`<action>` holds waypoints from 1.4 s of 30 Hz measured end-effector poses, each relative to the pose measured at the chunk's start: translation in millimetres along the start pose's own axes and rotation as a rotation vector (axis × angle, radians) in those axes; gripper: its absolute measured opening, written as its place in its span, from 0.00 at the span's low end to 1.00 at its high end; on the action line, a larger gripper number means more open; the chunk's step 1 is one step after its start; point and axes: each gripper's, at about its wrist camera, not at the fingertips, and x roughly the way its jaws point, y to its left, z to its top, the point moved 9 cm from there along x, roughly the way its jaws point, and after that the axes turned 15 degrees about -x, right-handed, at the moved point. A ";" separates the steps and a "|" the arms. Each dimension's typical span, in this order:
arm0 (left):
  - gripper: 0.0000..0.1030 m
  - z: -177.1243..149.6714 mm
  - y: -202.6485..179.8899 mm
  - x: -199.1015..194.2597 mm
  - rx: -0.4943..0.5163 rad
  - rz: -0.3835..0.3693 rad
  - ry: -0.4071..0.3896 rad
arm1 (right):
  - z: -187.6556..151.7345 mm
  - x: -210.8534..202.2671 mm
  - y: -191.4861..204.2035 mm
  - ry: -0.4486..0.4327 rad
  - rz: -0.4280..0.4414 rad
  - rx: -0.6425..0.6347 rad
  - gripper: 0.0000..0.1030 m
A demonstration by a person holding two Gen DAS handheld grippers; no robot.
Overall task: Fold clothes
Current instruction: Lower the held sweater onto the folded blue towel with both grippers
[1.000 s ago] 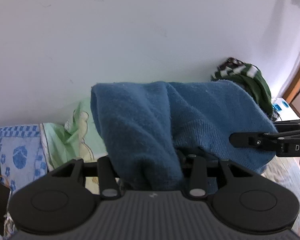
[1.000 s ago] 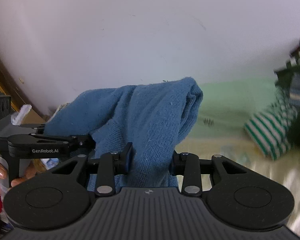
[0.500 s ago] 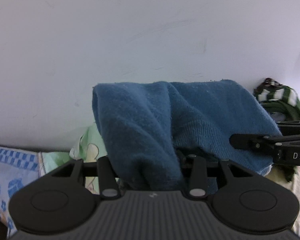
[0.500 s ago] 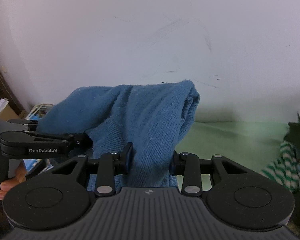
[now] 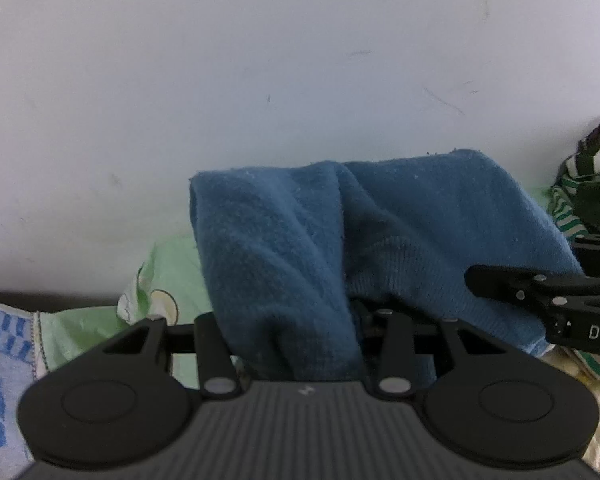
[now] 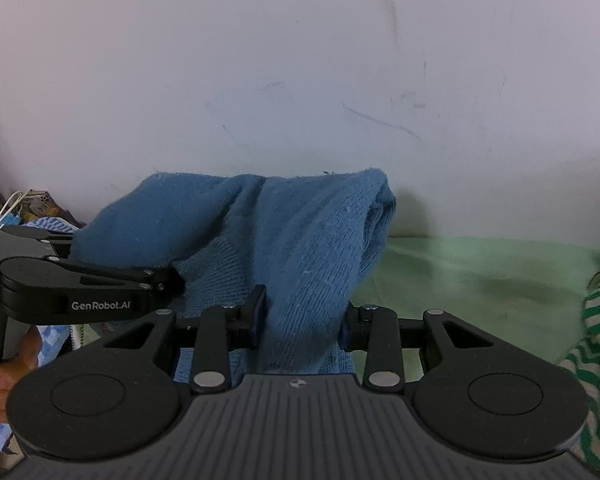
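You had the blue sweater [image 5: 284, 264] clamped in both tools at once: the left gripper [image 5: 296, 344] was closed on a thick bunch of the knit, and the right gripper [image 6: 302, 320] pinched another bunch just the same, its pads pressing in from either side. The cloth rose up and forward over each set of fingers and draped between the two, so the garment hung in the air ahead of you, clear of the green sheet [image 6: 480, 276] beyond and below the right gripper. The striped green-and-white garment [image 6: 588, 360] lay off to the right gripper's right side, well apart from your load.

To lay this fold down cleanly, I'd judge you needed both hands level with each other and the span between them taut, so the hanging edge met the sheet first and straight. Bunched grips this thick can slip unevenly; letting go of one side early would probably have twisted the fold. Better to set the far edge down, draw back toward yourself, then release both together.
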 end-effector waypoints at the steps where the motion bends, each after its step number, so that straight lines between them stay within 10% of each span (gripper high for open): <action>1: 0.40 -2.6 -0.7 2.4 0.004 0.003 0.000 | -1.9 2.0 -1.6 0.001 0.001 0.001 0.35; 23: 0.70 -12.2 19.3 36.9 -0.017 -0.032 -0.011 | -7.0 43.4 -29.6 -0.001 -0.089 0.022 0.36; 33: 0.75 4.1 43.0 -17.2 0.020 -0.067 -0.141 | 5.6 20.3 -38.8 -0.073 -0.101 -0.015 0.40; 37: 0.66 28.1 48.8 -58.7 -0.008 -0.052 -0.336 | 35.7 -4.6 -42.4 -0.206 -0.171 -0.064 0.41; 42: 0.48 32.8 21.5 -17.9 -0.035 0.034 -0.313 | 46.4 29.2 -20.6 -0.214 -0.236 -0.163 0.37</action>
